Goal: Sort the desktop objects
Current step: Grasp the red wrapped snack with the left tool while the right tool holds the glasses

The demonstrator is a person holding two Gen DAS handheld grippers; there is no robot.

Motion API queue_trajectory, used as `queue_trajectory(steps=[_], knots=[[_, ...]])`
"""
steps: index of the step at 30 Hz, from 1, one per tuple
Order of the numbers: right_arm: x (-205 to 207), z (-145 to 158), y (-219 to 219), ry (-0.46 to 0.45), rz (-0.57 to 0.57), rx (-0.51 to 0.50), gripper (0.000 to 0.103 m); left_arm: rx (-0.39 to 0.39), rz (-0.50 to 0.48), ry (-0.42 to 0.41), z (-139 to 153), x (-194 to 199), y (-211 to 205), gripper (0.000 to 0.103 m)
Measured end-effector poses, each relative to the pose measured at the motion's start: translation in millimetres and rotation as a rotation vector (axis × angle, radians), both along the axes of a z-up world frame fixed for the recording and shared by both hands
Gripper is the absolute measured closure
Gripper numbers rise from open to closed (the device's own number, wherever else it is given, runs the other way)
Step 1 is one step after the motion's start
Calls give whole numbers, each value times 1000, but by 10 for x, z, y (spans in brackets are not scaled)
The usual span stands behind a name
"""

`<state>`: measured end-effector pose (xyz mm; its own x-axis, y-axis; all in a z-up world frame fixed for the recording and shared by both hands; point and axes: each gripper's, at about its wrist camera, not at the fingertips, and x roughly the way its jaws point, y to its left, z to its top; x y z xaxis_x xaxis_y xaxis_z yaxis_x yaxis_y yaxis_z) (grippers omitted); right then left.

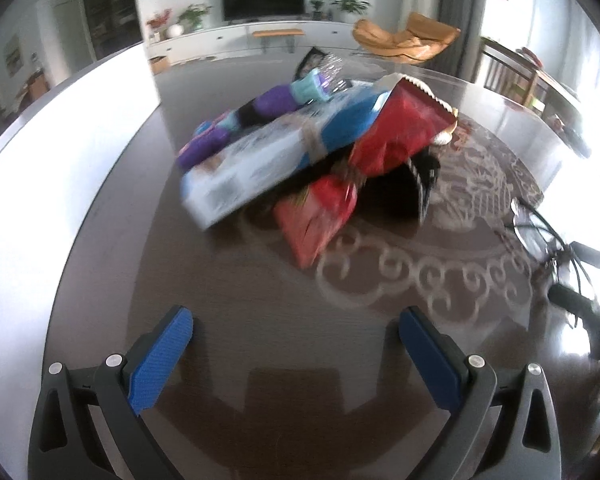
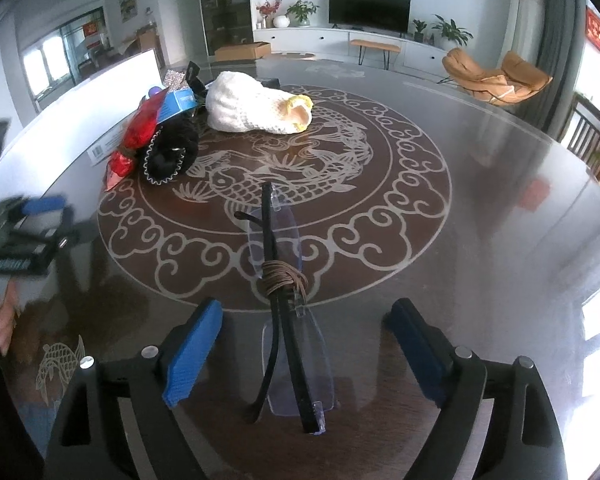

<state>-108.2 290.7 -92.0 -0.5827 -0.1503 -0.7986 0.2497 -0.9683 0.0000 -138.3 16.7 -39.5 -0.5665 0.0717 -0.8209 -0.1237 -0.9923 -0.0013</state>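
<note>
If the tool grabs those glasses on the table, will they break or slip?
The glasses look rimless, with thin clear lenses, so probably fragile if squeezed hard. The folded arms are slim and bound with cord, so they should stay together. On the glossy table they may slide when nudged.

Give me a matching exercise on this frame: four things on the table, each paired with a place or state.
Things:
1. glasses
2. white knitted pouch
3. blue box
4. left gripper

Descriptions:
A. leaning on the pile of snack bags
B. open, nothing between its fingers
C. folded, lying between the right gripper's open fingers
D. alone beside the pile, on the dragon pattern

Pairs: 1-C, 2-D, 3-A, 4-B
</note>
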Motion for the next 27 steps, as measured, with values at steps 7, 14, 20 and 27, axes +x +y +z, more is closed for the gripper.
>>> queue_trajectory(steps=[7,14,20,27], knots=[[-2,9,28,0,1,-29,16,29,-116,1,26,-462,263,0],[-3,7,26,0,1,-25,15,51,-166,17,171,-311,310,74],[-7,6,28,-1,2,-19,15,139,-104,-94,197,284,200,73],[-22,-15,-2,-2,-2,16,14,190,-54,-30,246,719,33,20]])
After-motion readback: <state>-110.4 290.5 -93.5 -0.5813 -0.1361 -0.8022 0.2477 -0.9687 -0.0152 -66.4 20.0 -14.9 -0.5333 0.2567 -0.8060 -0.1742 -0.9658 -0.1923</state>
